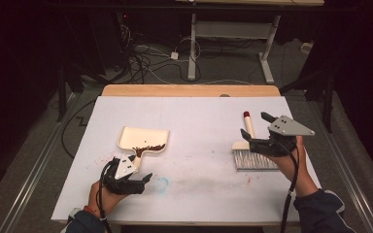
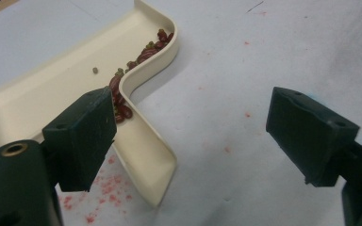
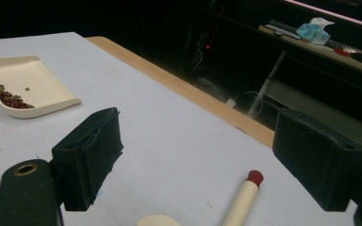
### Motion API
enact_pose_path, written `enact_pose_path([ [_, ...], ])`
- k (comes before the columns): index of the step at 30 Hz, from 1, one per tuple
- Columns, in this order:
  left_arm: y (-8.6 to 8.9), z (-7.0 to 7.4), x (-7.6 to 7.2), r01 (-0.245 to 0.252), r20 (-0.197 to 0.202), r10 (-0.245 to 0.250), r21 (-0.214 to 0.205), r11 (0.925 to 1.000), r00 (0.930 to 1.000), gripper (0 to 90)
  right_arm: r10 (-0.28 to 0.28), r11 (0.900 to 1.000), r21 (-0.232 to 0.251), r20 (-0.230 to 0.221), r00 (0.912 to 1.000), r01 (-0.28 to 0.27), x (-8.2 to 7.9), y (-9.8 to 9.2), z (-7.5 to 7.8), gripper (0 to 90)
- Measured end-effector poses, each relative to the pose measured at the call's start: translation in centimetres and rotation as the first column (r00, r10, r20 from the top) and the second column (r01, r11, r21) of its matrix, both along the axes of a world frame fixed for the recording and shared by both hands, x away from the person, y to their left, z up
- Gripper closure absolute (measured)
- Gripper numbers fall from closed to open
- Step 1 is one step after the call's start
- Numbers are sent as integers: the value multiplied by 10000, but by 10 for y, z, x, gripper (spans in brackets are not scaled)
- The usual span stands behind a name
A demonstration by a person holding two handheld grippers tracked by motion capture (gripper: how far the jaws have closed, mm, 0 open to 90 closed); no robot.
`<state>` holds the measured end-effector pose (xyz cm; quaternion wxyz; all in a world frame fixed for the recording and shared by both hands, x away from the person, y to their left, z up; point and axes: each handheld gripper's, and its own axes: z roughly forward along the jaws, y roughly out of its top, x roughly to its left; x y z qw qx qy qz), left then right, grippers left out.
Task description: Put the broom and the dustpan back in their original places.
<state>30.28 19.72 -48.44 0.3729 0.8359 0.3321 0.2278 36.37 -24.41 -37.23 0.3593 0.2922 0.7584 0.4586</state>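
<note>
Close both open grippers' fingers squarely: left gripper on dustpan handle, right gripper on brush handle.

Lab: dark room, floor cables, adjustable desk frames.

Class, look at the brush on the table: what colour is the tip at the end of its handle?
Red: the brush handle is cream with a red tip, clearest in the right gripper view.

High overview; 2 close gripper views
</note>
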Motion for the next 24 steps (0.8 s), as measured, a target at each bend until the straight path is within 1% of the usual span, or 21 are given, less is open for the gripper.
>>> enact_pose_path([
  [7,0,1,0,0,59,0,22,10000,10000,164,74,10000,-65,67,10000,-74,-8,-2,-1,170],
  [10,0,1,-1,20,130,-22,142,9999,9999,163,105,9999,-104,91,9999,-105,-11,-4,-1,170],
  [12,0,2,-1,2,161,-4,114,9999,9999,163,119,9998,-174,132,9998,-117,-13,-5,-2,169],
  [14,0,2,-1,9,186,-11,119,9999,9998,162,131,9997,-214,184,9997,-127,-15,-7,-3,170],
  [16,0,2,-2,16,203,-19,151,9999,9998,162,197,9996,-216,103,9998,-195,-16,-8,-5,169],
  [20,-1,2,-2,49,226,-55,257,9997,9997,156,203,9995,-228,96,9997,-201,-20,-12,-8,169],
  [24,-1,2,-2,73,238,-79,254,9997,9997,152,306,9993,-226,179,9994,-302,-24,-14,-12,169],
])
